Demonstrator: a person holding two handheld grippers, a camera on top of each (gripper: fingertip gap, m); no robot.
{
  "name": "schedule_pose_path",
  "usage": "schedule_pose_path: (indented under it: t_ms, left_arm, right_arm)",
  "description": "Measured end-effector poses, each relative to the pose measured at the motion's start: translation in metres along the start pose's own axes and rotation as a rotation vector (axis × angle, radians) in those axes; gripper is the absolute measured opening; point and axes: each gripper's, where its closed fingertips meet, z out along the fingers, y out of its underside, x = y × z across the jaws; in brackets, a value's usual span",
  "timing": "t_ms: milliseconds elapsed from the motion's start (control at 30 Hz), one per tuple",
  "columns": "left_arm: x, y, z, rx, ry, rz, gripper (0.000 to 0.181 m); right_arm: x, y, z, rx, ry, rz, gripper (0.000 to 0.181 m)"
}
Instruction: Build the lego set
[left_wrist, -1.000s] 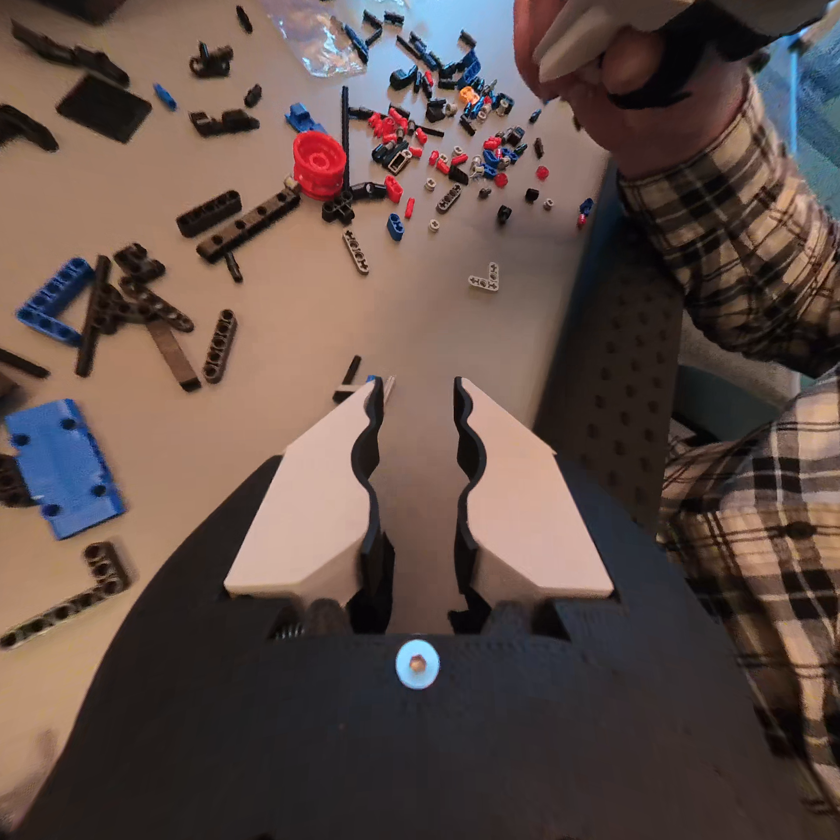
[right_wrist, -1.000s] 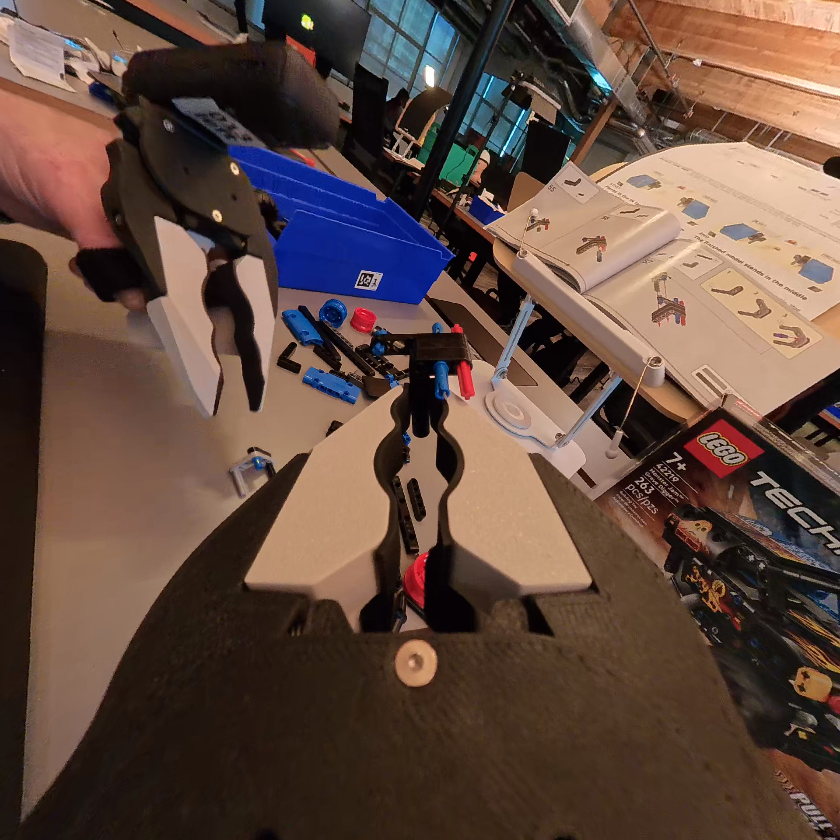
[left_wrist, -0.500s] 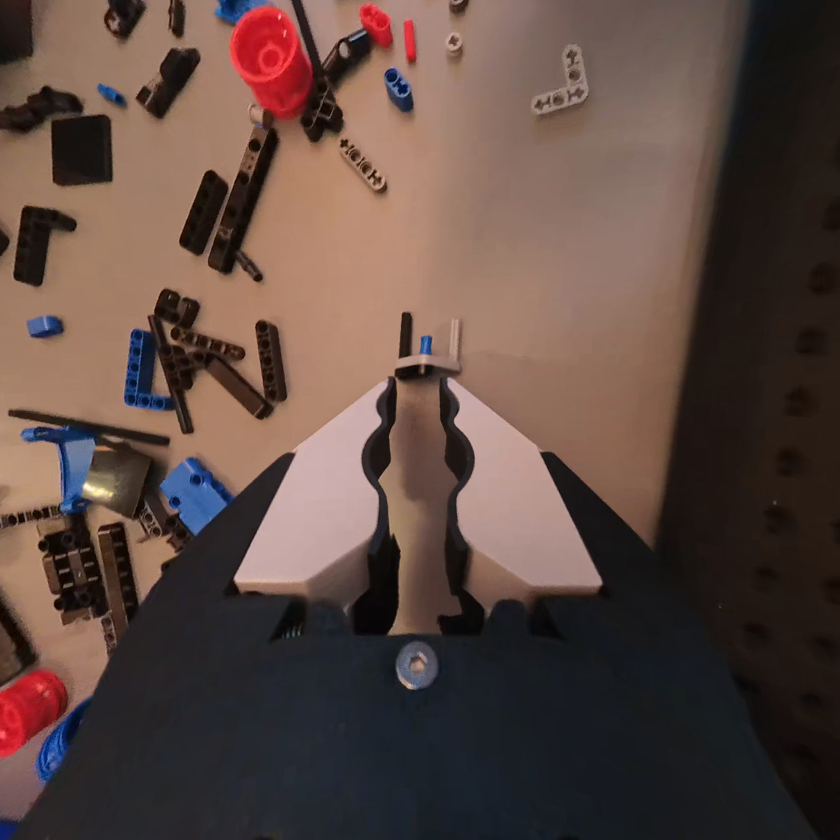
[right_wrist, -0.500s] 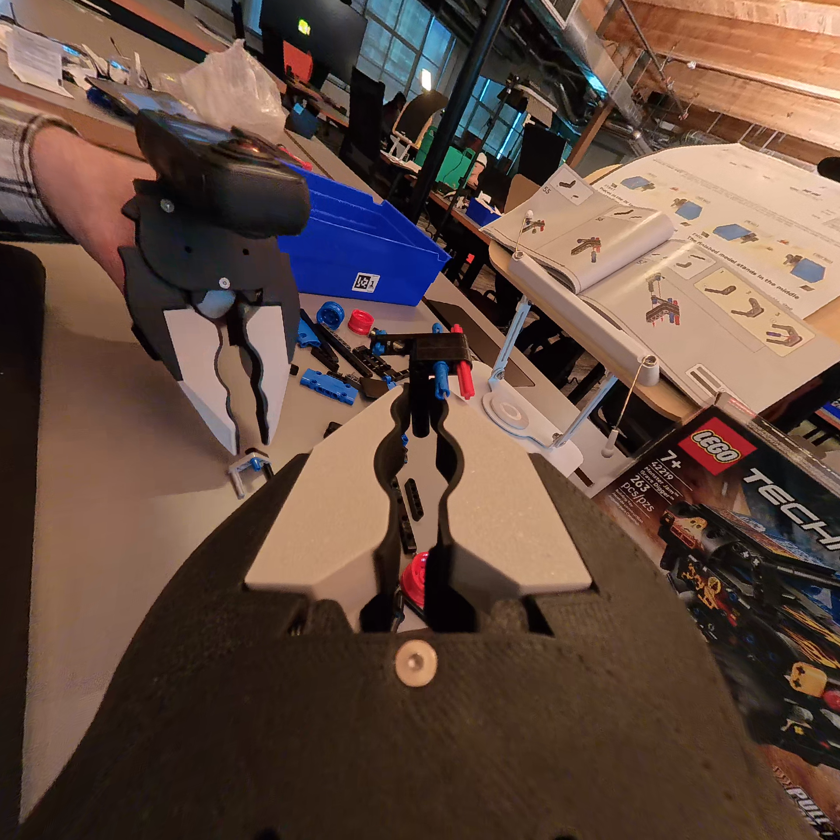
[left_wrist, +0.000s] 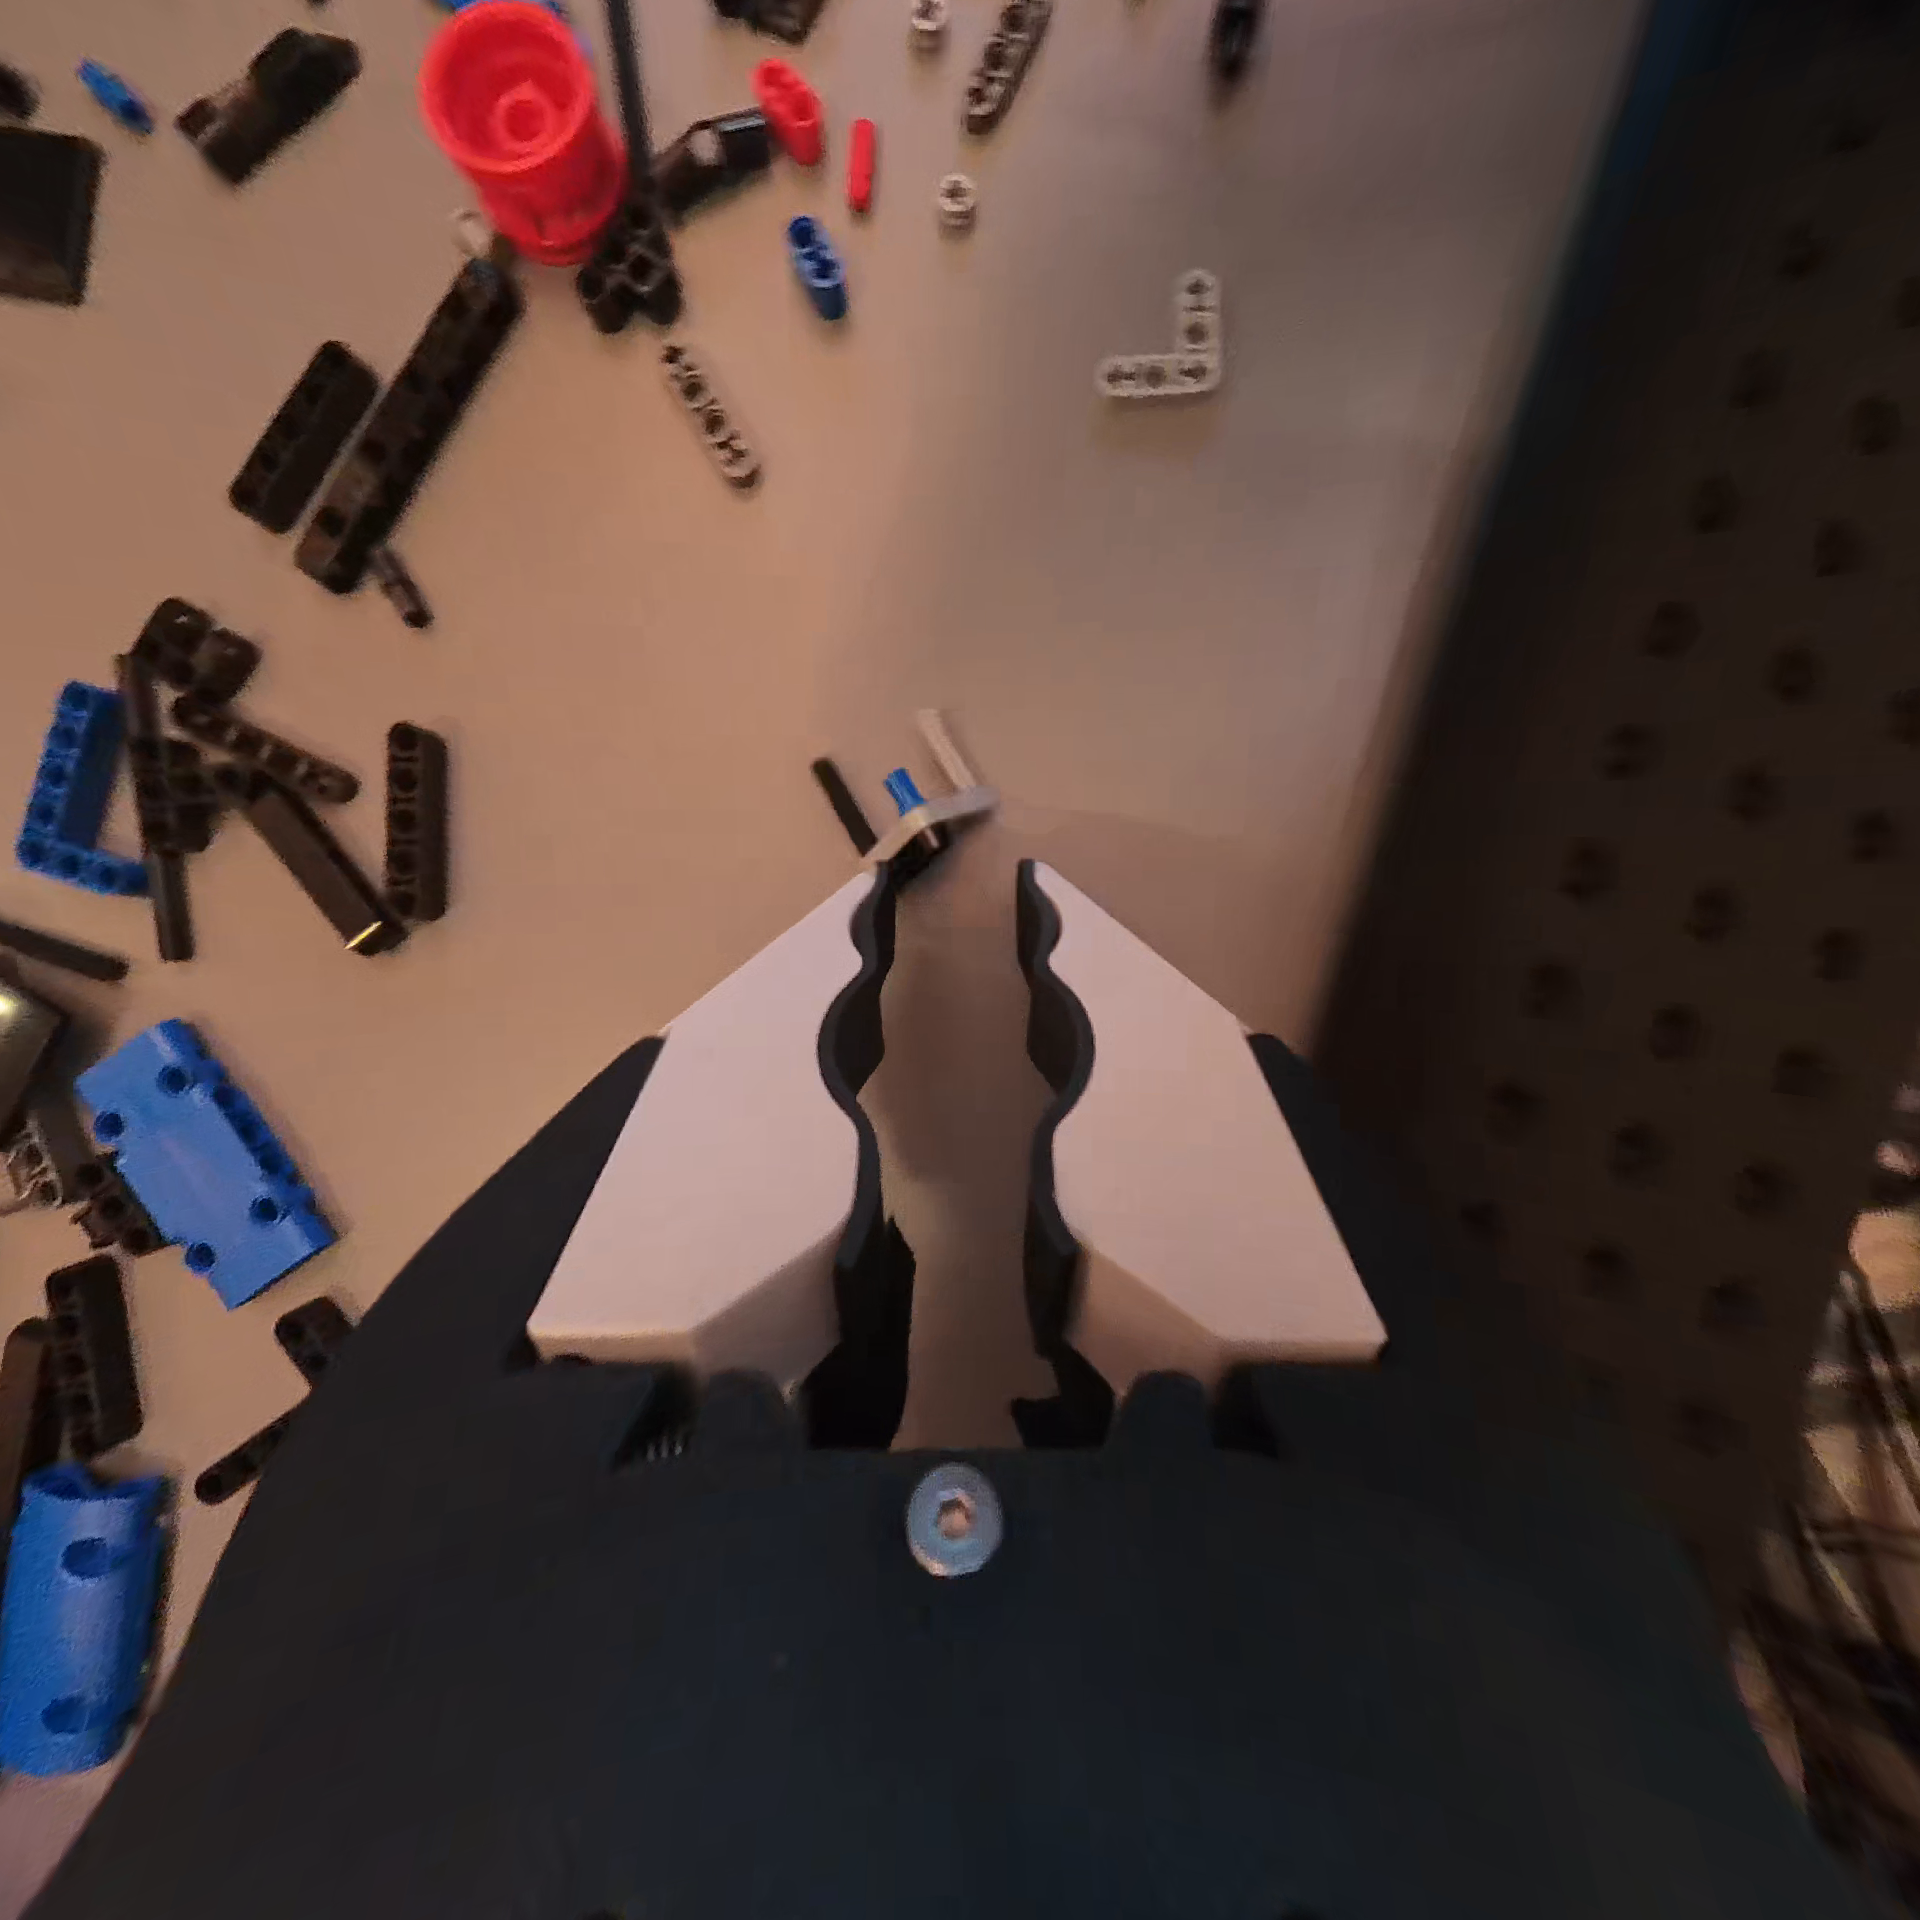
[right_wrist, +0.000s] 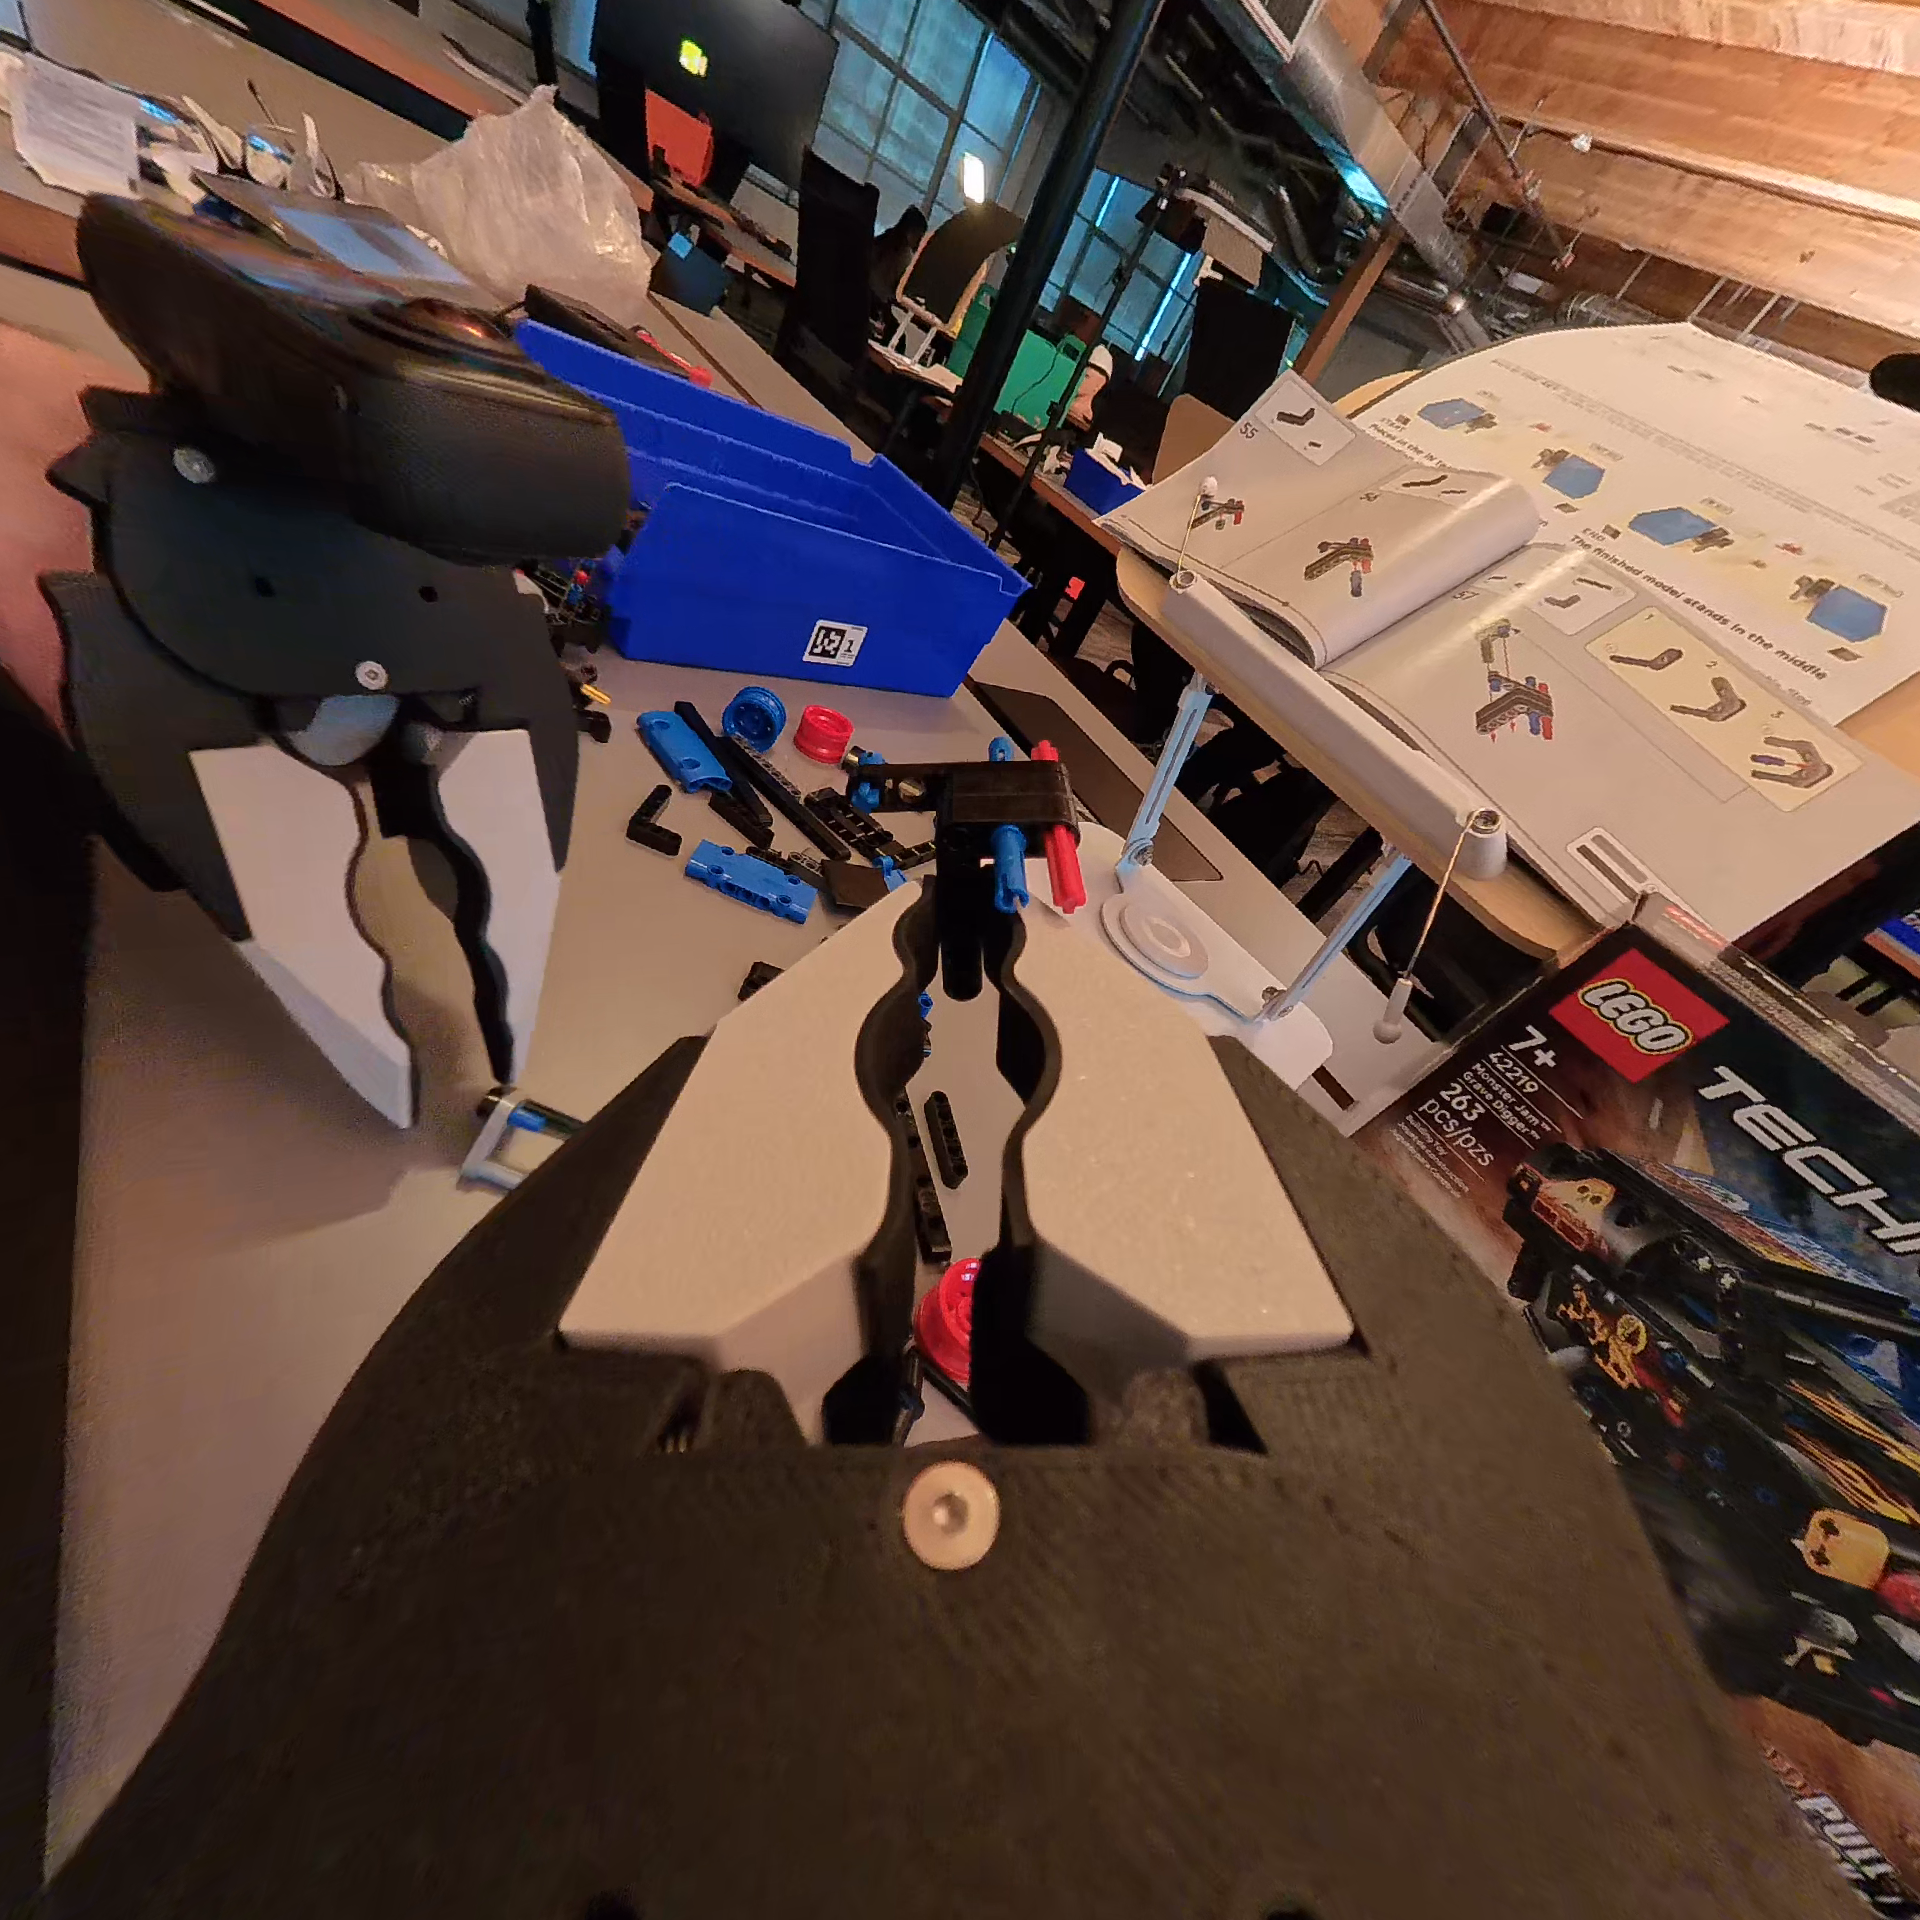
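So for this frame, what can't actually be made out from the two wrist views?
- Left wrist view: whether the left gripper touches the small grey bracket assembly; its finger covers the near end.
- Right wrist view: how deep the black sub-assembly sits in the right gripper; the fingers hide its lower end.
- Right wrist view: the red wheel hub is mostly masked by the fingers.
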Motion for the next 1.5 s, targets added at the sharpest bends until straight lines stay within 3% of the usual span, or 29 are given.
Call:
schedule_pose_path:
  t_ms: [300,567,900,1200,1500]
  left_arm:
    - [-0.005,0.0,0.0,0.011,0.046,0.084,0.021]
    - [0.006,-0.001,0.005,0.008,0.047,0.023,0.0]
    - [0.004,-0.012,-0.002,0.106,0.05,0.041,0.013]
    - [0.006,-0.013,0.011,0.112,0.072,0.034,0.006]
    - [-0.005,-0.019,-0.007,0.183,0.124,-0.092,0.006]
  right_arm:
    - [0.002,0.002,0.0,-0.003,0.006,0.003,0.006]
    - [0.002,0.001,0.0,-0.002,0.005,0.001,0.005]
    - [0.002,0.001,0.0,-0.002,0.006,0.001,0.006]
    - [0.002,0.002,0.0,-0.004,0.005,0.002,0.006]
    - [0.002,0.003,0.0,-0.007,0.004,0.005,0.006]
